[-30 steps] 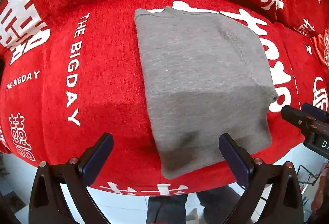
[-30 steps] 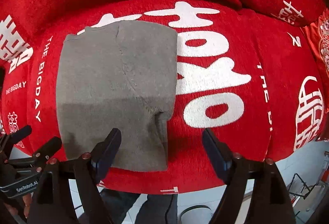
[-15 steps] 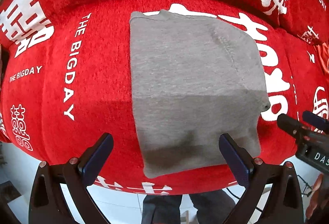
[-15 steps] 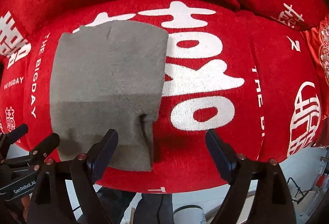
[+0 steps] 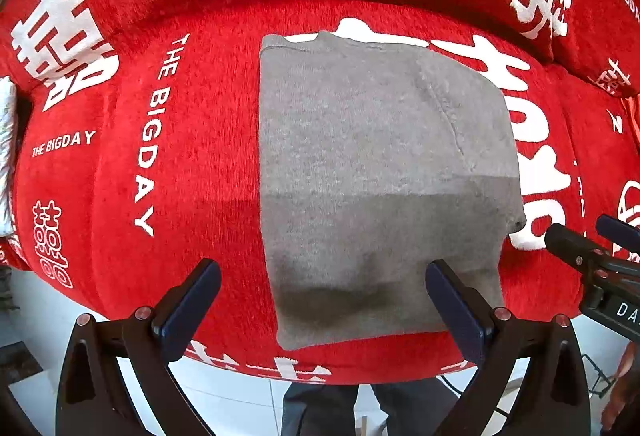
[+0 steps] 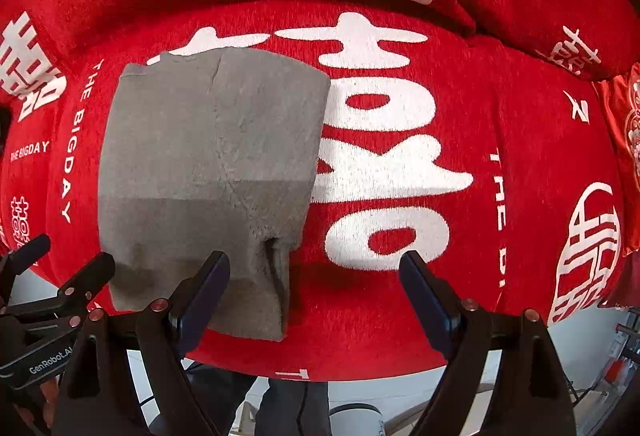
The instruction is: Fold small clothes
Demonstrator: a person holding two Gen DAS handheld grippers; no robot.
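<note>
Lying flat on a red sofa cover (image 5: 192, 164) printed with white lettering, the folded grey sweater (image 5: 376, 172) sits with its near edge at the front of the seat cushion. Above it, the left tool (image 5: 322, 300) hangs with its jaws spread wide, holding nothing. Just right of the garment, the right tool (image 6: 314, 292) is likewise wide apart and empty, its left finger (image 6: 200, 292) over the sweater's corner.
</note>
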